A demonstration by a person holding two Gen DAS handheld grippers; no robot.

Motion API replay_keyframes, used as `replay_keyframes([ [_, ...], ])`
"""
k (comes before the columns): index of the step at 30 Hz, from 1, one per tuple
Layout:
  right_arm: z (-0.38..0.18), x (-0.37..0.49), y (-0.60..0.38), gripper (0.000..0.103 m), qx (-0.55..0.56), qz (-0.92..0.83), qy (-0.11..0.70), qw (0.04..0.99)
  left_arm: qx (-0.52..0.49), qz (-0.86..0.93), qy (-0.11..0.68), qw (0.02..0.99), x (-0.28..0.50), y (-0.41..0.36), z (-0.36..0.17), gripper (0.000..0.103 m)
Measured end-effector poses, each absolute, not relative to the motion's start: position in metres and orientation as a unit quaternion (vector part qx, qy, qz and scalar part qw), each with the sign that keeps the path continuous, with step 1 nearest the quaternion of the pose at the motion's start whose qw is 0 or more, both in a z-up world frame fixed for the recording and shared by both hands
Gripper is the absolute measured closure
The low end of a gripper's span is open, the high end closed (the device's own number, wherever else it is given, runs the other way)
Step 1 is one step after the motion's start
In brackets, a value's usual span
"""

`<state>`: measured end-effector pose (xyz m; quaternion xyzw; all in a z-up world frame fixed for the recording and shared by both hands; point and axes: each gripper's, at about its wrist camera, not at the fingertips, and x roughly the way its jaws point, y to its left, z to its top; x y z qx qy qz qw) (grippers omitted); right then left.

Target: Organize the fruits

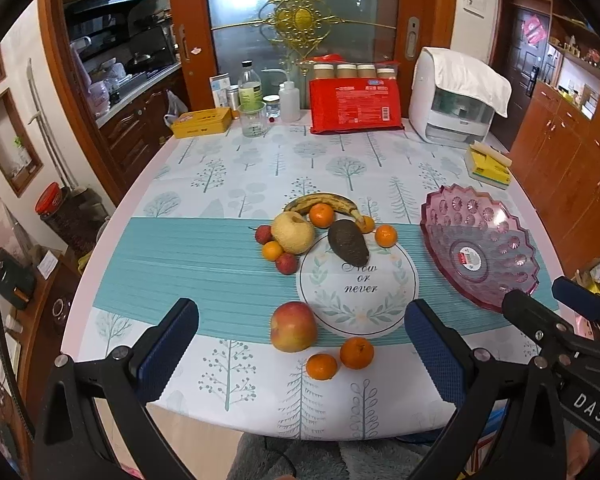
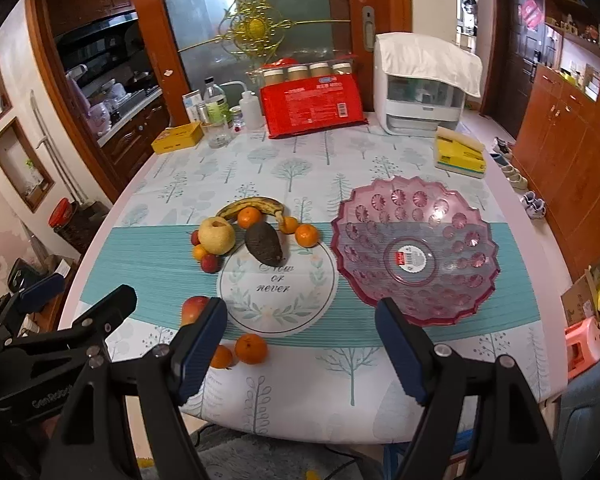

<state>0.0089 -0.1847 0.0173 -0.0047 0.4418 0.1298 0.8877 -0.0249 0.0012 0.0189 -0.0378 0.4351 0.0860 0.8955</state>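
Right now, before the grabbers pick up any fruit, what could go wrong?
The two mandarins sit near the table's front edge, so a nudge might roll them off. The apple looks wide for the left gripper and could slip. The pink bowl looks light, so dropped fruit might tip it.

Left gripper (image 1: 300, 344) hangs level with its blue-padded fingers (image 1: 168, 348) spread wide, holding nothing. Right gripper (image 2: 300, 348) sits just beside it, fingers (image 2: 400, 352) equally wide apart and empty.
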Motion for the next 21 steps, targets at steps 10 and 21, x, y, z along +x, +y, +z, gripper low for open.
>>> replay_keyframes([
  [10, 0.016, 0.005, -0.176, 0.026, -0.009, 0.174, 0.438, 0.882, -0.051, 0.105, 0.436, 0.893, -0.035, 0.011, 0.017, 0.001],
  [21, -0.011, 0.025, -0.148, 0.026, -0.029, 0.208, 0.469, 0.858, -0.061, 0.115, 0.474, 0.871, -0.023, 0.037, -0.015, 0.001],
])
